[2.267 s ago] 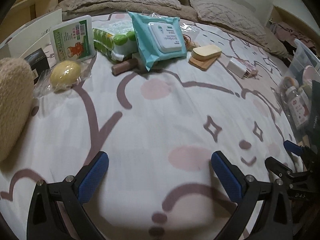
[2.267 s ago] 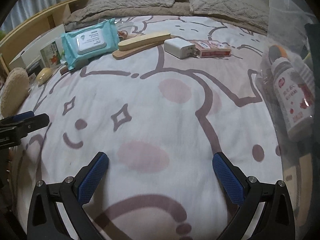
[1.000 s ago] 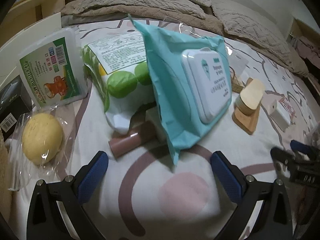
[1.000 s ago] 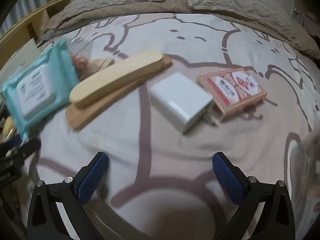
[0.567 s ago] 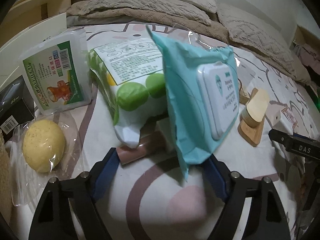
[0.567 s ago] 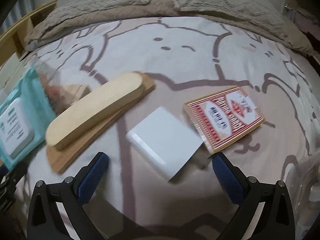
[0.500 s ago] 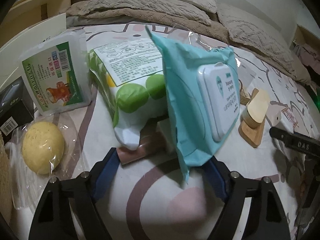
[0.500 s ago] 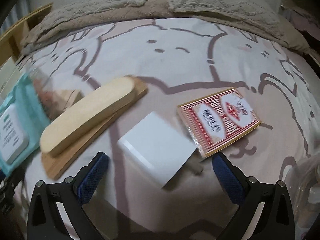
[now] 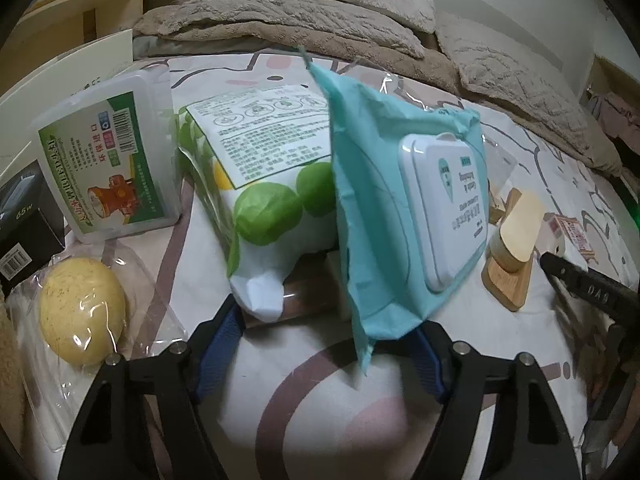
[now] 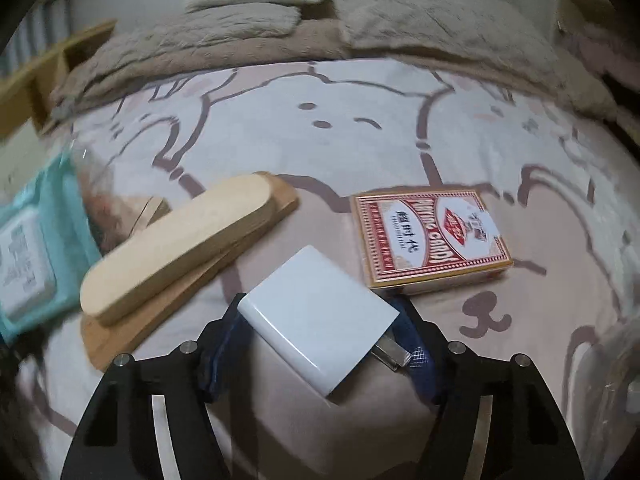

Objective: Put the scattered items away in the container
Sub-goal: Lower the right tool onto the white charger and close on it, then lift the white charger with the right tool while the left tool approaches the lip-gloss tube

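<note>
On a cartoon-print bed (image 10: 320, 92), the right gripper (image 10: 320, 344) brackets a white charger block (image 10: 316, 320), jaws open and close on either side of its body, metal prongs pointing toward the right jaw. The block looks light, rigid and glossy, likely to slip unless pinched across its flat faces, clear of the prongs. Beside it lie a red card box (image 10: 428, 240) and a wooden brush (image 10: 180, 240). The left gripper (image 9: 320, 340) straddles a brown tube (image 9: 304, 300) lying partly under a teal wipes pack (image 9: 400, 216) and a green-dotted tissue pack (image 9: 260, 176); its jaws are open around the tube, contact unclear. Both packs appear soft and yielding, the tube small and stiff. No container shows.
</note>
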`<act>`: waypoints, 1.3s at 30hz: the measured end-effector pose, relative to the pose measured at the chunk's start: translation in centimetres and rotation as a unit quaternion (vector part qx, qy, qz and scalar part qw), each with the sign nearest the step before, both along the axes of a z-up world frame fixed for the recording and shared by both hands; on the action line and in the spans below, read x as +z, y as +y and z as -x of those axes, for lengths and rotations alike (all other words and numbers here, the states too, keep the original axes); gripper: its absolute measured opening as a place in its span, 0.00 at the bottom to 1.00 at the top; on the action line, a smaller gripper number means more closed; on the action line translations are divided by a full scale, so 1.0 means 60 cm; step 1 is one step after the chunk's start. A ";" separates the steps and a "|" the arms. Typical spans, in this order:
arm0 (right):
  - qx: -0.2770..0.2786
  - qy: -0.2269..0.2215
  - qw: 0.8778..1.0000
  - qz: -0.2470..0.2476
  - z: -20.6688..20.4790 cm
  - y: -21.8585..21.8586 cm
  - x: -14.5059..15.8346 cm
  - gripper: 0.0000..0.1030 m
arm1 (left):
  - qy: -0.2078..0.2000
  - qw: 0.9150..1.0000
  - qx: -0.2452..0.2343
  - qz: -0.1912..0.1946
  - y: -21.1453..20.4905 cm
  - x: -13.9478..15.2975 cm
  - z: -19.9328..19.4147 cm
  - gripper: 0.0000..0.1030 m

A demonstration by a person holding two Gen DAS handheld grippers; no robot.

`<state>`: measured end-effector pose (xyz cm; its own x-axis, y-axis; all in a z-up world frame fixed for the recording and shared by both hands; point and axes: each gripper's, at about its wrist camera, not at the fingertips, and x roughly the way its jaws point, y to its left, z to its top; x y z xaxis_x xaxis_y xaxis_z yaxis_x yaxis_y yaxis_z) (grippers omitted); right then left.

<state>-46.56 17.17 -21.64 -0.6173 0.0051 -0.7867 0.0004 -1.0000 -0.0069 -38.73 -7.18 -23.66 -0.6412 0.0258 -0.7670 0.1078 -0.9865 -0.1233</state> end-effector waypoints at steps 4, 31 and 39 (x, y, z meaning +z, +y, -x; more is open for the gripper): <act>0.019 0.004 1.000 -0.003 -0.013 -0.008 -0.001 0.69 | 0.007 1.000 0.002 -0.017 -0.010 0.005 -0.005 0.54; 0.076 0.003 0.997 0.002 -0.182 -0.017 0.007 0.69 | -0.010 0.998 -0.042 -0.053 -0.010 0.044 -0.145 0.01; 0.099 -0.001 0.995 0.009 -0.232 -0.017 0.007 0.69 | -0.008 0.998 -0.050 -0.034 -0.008 0.025 -0.116 0.34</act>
<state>-32.65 16.14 -21.19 -0.6025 -0.1312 -0.7872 0.1984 -0.9801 0.0114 -31.80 -7.67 -22.18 -0.6202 0.1420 -0.7715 0.0108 -0.9818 -0.1894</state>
